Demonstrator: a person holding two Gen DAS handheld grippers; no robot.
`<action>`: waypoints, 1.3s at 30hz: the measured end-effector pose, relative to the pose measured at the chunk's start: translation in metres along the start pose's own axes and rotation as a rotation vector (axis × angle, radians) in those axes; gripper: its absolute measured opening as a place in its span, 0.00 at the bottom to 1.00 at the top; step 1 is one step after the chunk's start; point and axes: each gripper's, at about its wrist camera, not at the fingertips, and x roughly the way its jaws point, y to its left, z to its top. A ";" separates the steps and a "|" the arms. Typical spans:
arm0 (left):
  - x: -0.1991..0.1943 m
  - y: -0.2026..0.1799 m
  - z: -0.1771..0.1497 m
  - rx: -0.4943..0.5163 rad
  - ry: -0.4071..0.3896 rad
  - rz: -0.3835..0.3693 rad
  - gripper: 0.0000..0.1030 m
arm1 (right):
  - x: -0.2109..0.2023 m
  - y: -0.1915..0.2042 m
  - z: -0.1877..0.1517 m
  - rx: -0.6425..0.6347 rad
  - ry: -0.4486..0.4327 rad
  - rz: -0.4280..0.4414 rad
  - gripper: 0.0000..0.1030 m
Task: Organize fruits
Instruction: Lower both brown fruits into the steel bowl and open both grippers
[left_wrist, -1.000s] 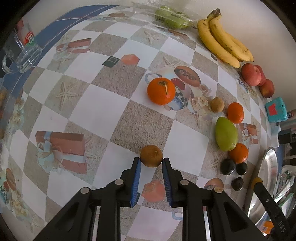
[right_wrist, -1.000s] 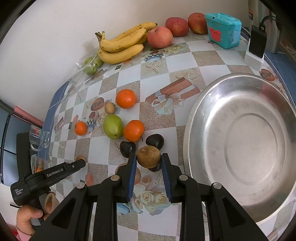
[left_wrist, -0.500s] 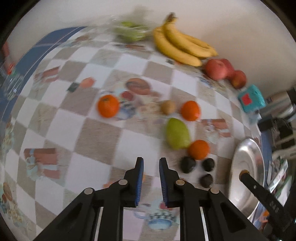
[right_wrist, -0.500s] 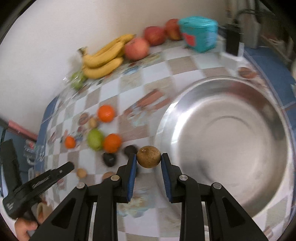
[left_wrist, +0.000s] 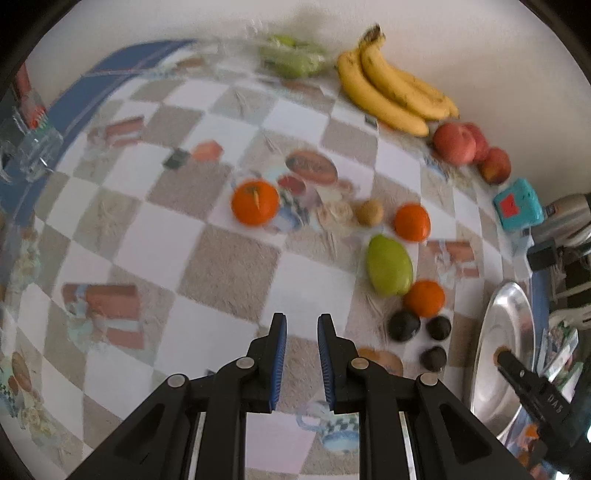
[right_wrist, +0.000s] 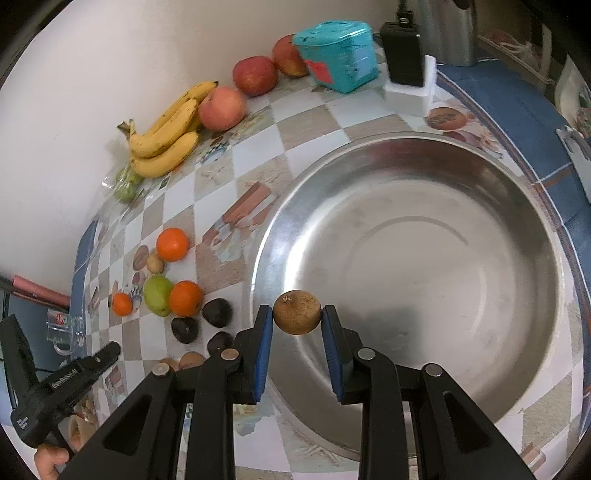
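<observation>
Surface (right_wrist: 229, 184) w/ checkered cloth carries the loose fruit; big steel bowl (right_wrist: 517, 206) sits empty, prob. the collecting spot. Right claw (right_wrist: 297, 314) is clamped on a small brown fruit (right_wrist: 296, 312), poised over bowl's near rim, likely for drop-in. Left claw (left_wrist: 300, 325) is nearly closed, holding nothing, above the cloth.

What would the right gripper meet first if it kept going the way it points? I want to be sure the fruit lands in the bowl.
Probably the steel bowl, near its left rim; the right gripper holds the brown fruit over it. Depth unclear.
</observation>
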 end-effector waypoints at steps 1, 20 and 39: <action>0.003 -0.004 -0.001 0.013 0.012 -0.010 0.21 | 0.000 0.001 0.000 -0.004 0.000 -0.001 0.27; 0.028 -0.068 -0.019 0.201 0.076 -0.145 0.26 | -0.001 0.002 0.000 -0.002 -0.001 0.010 0.27; 0.031 -0.079 -0.025 0.216 0.103 -0.145 0.26 | -0.002 0.001 0.001 0.005 -0.004 0.020 0.27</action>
